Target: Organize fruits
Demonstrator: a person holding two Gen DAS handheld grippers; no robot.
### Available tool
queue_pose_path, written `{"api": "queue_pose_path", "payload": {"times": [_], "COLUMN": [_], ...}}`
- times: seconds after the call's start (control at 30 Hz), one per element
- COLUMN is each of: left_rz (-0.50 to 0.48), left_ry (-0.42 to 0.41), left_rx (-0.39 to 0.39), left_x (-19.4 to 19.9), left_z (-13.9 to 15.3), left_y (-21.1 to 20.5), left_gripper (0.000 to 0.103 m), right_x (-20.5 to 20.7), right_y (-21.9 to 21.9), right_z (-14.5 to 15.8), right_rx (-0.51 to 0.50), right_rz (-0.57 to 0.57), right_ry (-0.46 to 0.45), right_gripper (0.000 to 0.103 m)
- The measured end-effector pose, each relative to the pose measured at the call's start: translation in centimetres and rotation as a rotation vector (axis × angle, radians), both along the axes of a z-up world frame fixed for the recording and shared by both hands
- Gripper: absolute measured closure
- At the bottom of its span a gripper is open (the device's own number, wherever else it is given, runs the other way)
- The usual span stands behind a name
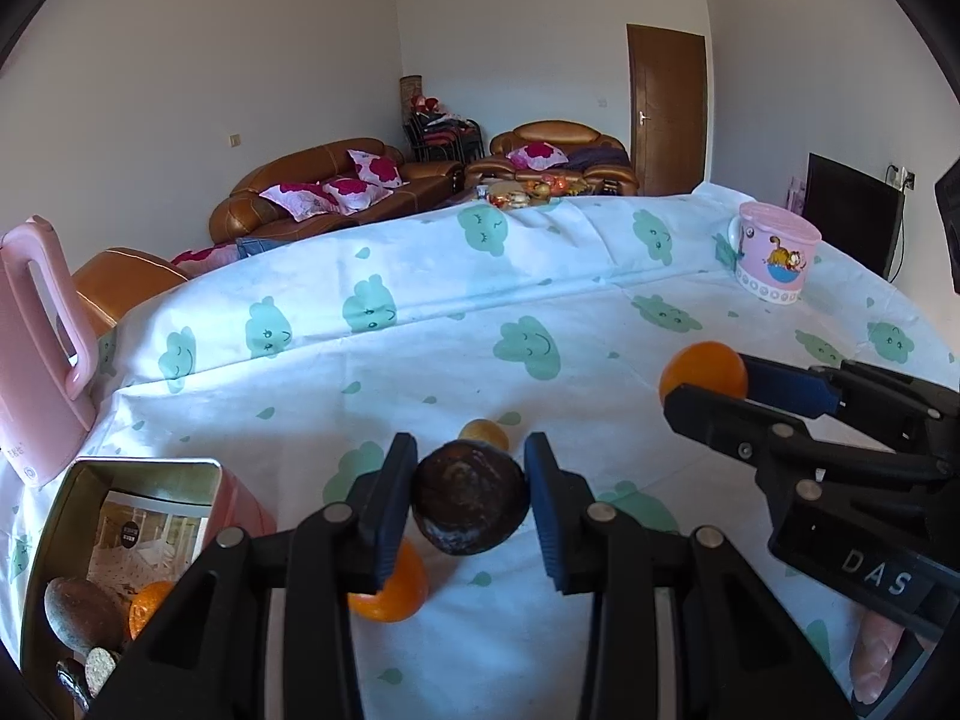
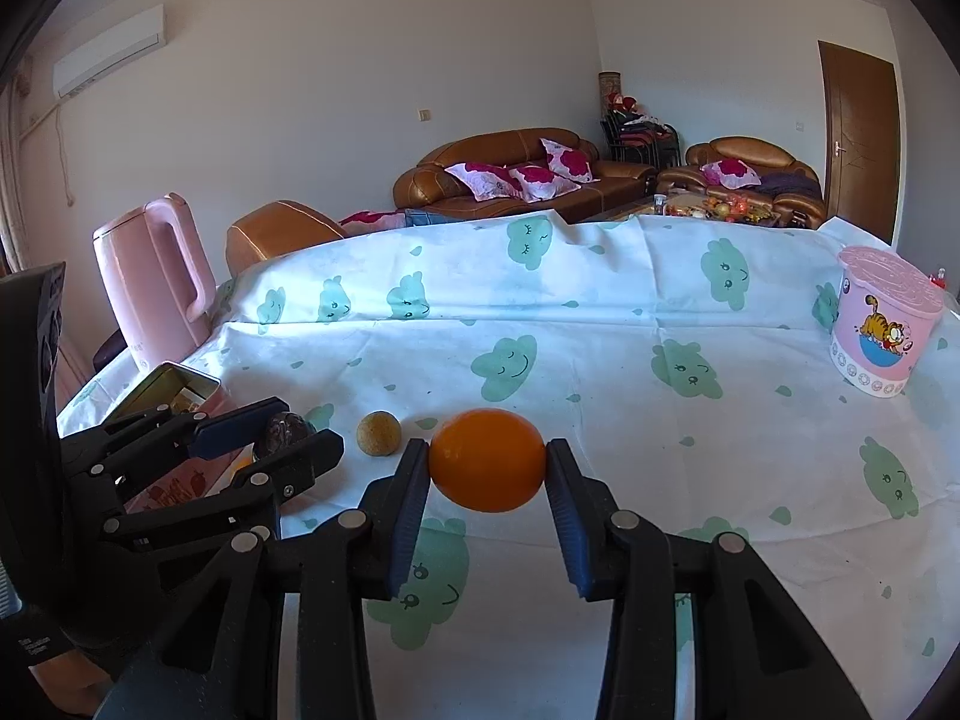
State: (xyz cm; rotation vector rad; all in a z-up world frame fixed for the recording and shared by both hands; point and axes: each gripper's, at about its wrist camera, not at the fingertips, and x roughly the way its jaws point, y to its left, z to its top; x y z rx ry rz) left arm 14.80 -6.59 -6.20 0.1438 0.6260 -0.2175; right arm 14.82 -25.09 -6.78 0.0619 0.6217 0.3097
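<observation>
1. Our left gripper (image 1: 471, 501) is closed on a dark brown round fruit (image 1: 470, 498); both blue pads (image 1: 393, 504) press its sides and it is held above the cloth.
2. Our right gripper (image 2: 487, 461) is closed on an orange (image 2: 487, 459), one pad against each side, just above the tablecloth (image 2: 600, 360).
3. In the left wrist view, a second orange (image 1: 396, 591) lies on the cloth directly below the left fingers, partly hidden by the left pad.
4. A small tan round fruit (image 2: 378, 432) rests on the cloth just beyond the dark fruit, between the two grippers in the right wrist view.
5. The open pink tin (image 1: 126, 540) stands on the cloth to the left of our left gripper. Inside it we see a brownish fruit (image 1: 81, 612), an orange piece (image 1: 150, 606) and a printed card (image 1: 150, 534).
6. A pink kettle (image 2: 159, 282) stands upright at the left edge of the table, behind the tin.
7. A pink cartoon mug (image 2: 882, 330) stands upright at the far right, well apart from both grippers.
8. Beyond the table we see brown leather sofas (image 2: 510, 174) with pink-patterned cushions.
</observation>
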Motion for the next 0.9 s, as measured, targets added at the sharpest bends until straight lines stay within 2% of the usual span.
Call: {"api": "queue_pose_path", "payload": {"times": [0.9], "left_rz": [0.035], "left_ry": [-0.107], "left_rx": [-0.054], "left_x": [-1.7], "left_z": [1.2], "left_y": [1.2], "left_gripper": [0.064], "right_x": [-2.3], "right_y": [0.4], "right_z": [1.5], "right_rx": [-0.025], "right_rz": [0.003], "right_ry": [-0.150], "right_gripper": [0.061]}}
